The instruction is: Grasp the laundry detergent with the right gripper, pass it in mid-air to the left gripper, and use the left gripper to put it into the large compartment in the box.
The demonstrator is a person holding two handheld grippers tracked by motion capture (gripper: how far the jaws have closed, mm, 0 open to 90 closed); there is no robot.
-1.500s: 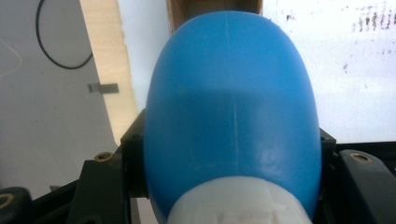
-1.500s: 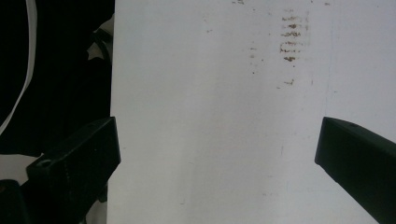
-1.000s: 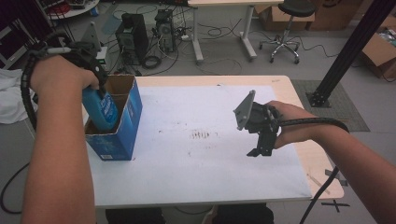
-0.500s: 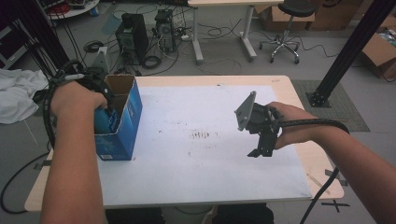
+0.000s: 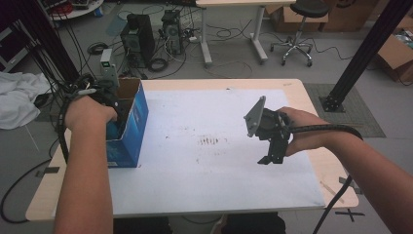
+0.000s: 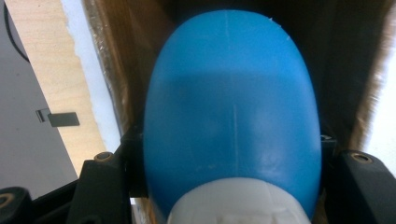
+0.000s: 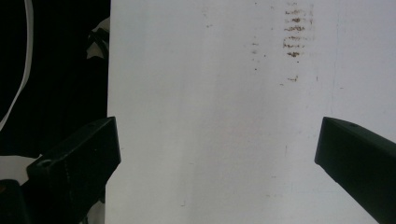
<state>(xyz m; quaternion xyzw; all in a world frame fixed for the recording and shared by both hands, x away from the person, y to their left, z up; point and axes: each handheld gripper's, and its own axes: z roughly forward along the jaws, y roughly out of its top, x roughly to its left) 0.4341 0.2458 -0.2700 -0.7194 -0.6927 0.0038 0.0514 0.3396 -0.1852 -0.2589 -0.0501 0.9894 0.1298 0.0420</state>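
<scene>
Two grippers work over a white-covered table [image 5: 204,190]. Left gripper [image 6: 232,154], lowered inside an open blue cardboard box [image 5: 134,122] at the table's left edge, pinches a blue bottle [image 6: 232,116] with a white cap. Right gripper [image 5: 269,157], jaws spread with nothing between them, hovers above the sheet, well apart from the box.
</scene>
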